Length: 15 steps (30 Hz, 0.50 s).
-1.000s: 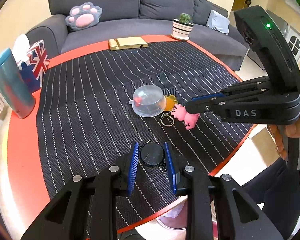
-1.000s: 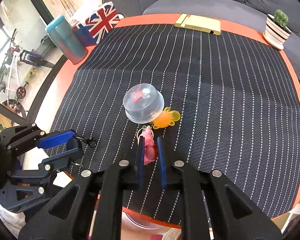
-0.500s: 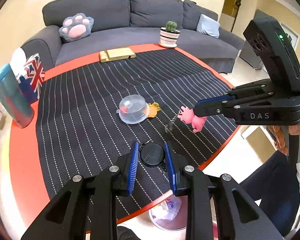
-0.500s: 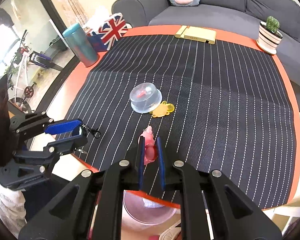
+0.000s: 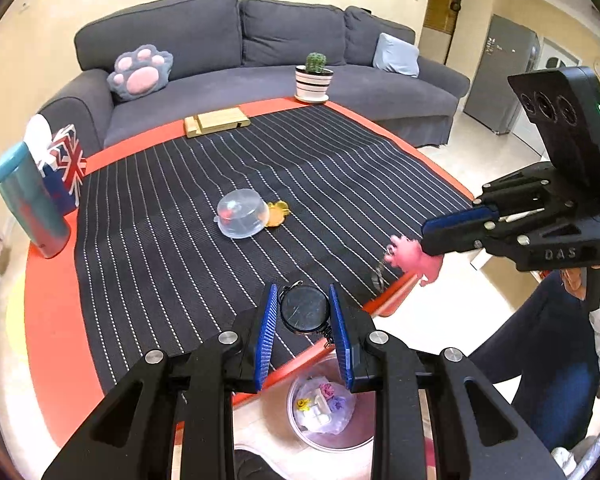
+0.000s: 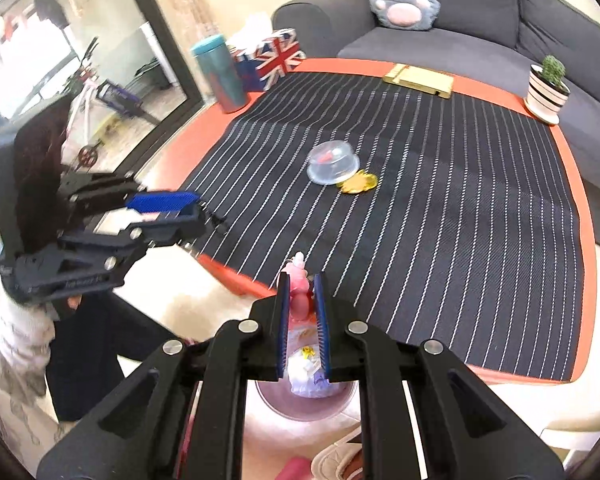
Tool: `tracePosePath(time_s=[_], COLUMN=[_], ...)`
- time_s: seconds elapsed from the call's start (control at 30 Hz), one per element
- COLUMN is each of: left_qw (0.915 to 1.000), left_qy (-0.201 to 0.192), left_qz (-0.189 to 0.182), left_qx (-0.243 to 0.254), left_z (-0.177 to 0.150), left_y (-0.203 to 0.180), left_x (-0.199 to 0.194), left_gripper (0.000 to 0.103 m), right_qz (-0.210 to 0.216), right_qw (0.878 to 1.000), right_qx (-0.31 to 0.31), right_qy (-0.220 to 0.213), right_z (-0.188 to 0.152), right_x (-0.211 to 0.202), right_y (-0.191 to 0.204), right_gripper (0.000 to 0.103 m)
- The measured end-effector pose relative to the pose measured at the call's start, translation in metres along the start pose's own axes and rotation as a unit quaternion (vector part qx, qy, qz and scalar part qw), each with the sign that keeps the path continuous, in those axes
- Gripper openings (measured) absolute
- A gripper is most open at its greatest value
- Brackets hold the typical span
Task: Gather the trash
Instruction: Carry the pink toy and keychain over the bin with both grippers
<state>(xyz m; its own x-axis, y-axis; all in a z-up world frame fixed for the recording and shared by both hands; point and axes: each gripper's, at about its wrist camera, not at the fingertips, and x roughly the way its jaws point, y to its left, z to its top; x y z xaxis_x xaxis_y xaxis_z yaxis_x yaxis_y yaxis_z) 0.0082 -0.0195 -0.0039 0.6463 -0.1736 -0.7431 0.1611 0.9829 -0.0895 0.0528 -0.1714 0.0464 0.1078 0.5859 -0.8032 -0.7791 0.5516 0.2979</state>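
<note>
Pink toy: a soft pink pig-shaped keychain figure [image 6: 299, 289] sits clamped between the blue pads of the right gripper [image 6: 302, 312], metal ring dangling, past the table's orange edge [image 5: 392, 284].
Black disc: a round black pocket-watch-like disc [image 5: 305, 309] is pinched between the left gripper [image 5: 305, 320] fingers, chain hanging.
Bin: a clear-lined waste bin [image 5: 356, 436] holding scraps stands on the floor below the table edge.
Key relation: the right gripper hangs almost directly above the bin; the left looks short of it, over the rim.
Judgement: right should release first.
Left on mat: clear plastic dome lid [image 5: 242, 218], yellow-orange flat toy [image 5: 278, 214].
</note>
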Motion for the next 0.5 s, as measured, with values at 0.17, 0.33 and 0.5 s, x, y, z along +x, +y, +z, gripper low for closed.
tracePosePath(time_s=[0.17,0.33,0.5], left_qw=[0.9999,0.9995,0.9992], left_qy=[-0.004,-0.002,0.003], left_qz=[-0.011,-0.025,-0.035], left_qx=[0.01,0.019,0.019], left_z=[-0.006,-0.012,-0.02], left_y=[-0.012,-0.026,-0.034], left_x=[-0.009,-0.013,-0.014], left_gripper=[0.026,0.026,0.026], right_qz=[0.007,0.021,0.028], right_qw=[0.999,0.999,0.998], right_qx=[-0.03,-0.036,-0.044], right_qy=[0.008,0.024,0.031], right_z=[-0.017,-0.039,-0.048], right_x=[-0.005,-0.001,-0.001], right_y=[0.018,0.026,0.034], right_gripper=[0.012,0.012,0.012])
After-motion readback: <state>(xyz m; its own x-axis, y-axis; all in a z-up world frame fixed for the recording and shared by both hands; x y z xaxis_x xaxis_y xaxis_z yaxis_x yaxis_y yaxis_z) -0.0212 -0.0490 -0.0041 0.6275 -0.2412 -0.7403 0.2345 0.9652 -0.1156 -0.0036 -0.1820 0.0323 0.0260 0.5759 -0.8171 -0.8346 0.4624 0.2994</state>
